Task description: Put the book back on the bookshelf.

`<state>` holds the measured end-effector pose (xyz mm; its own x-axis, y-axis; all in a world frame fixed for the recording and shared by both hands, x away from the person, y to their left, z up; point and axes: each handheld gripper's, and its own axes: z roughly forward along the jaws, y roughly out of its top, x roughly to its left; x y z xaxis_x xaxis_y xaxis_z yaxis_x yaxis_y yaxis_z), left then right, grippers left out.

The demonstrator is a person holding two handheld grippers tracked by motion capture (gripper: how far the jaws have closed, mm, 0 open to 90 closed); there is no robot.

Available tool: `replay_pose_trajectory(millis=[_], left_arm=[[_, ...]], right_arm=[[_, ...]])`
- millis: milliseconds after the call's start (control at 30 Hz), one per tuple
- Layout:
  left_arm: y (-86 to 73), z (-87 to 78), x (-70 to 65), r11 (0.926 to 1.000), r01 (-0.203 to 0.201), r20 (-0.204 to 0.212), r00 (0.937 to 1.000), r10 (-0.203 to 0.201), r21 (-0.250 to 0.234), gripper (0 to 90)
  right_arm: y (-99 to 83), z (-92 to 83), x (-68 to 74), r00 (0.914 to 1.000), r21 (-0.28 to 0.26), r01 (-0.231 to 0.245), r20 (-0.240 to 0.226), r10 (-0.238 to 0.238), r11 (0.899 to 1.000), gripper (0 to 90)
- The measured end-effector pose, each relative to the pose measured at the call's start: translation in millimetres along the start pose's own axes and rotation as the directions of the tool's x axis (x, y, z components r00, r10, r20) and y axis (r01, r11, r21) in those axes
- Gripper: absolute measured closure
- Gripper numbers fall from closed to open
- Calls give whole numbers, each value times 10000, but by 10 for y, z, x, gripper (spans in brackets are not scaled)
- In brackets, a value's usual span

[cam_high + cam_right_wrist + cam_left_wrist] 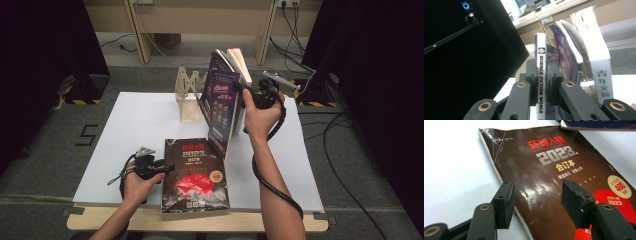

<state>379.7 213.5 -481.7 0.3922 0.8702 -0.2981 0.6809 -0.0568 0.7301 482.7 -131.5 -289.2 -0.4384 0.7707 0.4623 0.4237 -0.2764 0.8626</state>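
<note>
At the lower left of the high view, the left gripper (167, 167) rests with jaws spread wide at the edge of a dark brown glossy magazine (195, 175) lying flat on the white table (135, 125). Farther back, right of centre, the right gripper (239, 87) pinches the spine of a thin purple magazine (220, 107), upright beside a pale wooden rack (189, 95) and a thick white book (239, 62).

Looks like a lab / data-collection room, not a home: white table (130, 130) on grey carpet (350, 150), boxed in by black curtains (45, 50) on both sides. Hazard-striped stand bases (82, 95), loose cables (340, 165) across the floor, wall sockets (287, 3) behind a plain wooden bench (200, 20) (office-grade furniture). Right gripper view has a camera with a blue ring light (466, 5) on a boom against the curtain
</note>
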Motion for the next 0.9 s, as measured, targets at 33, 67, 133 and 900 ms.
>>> replay_pose_trajectory(millis=[33, 67, 133, 900], left_arm=[[-5, 3, 4, 10000, 3, -35, 10000, -3, 0, 440], [-5, 3, 4, 10000, 3, -35, 10000, -3, 0, 440], [-8, 5, 6, 10000, 25, -9, 10000, -25, -21, 440], [-14, 10, -6, 10000, -22, 40, 10000, 22, -24, 439]], right_arm=[[23, 22, 7, 10000, -15, -5, 35, 5, 10000, 835], [23, 22, 7, 10000, -15, -5, 35, 5, 10000, 835], [48, 43, 11, 10000, -84, 35, 9, -35, 10000, 835], [246, 315, 28, 9998, -985, 136, 143, -122, 9950, 835]])
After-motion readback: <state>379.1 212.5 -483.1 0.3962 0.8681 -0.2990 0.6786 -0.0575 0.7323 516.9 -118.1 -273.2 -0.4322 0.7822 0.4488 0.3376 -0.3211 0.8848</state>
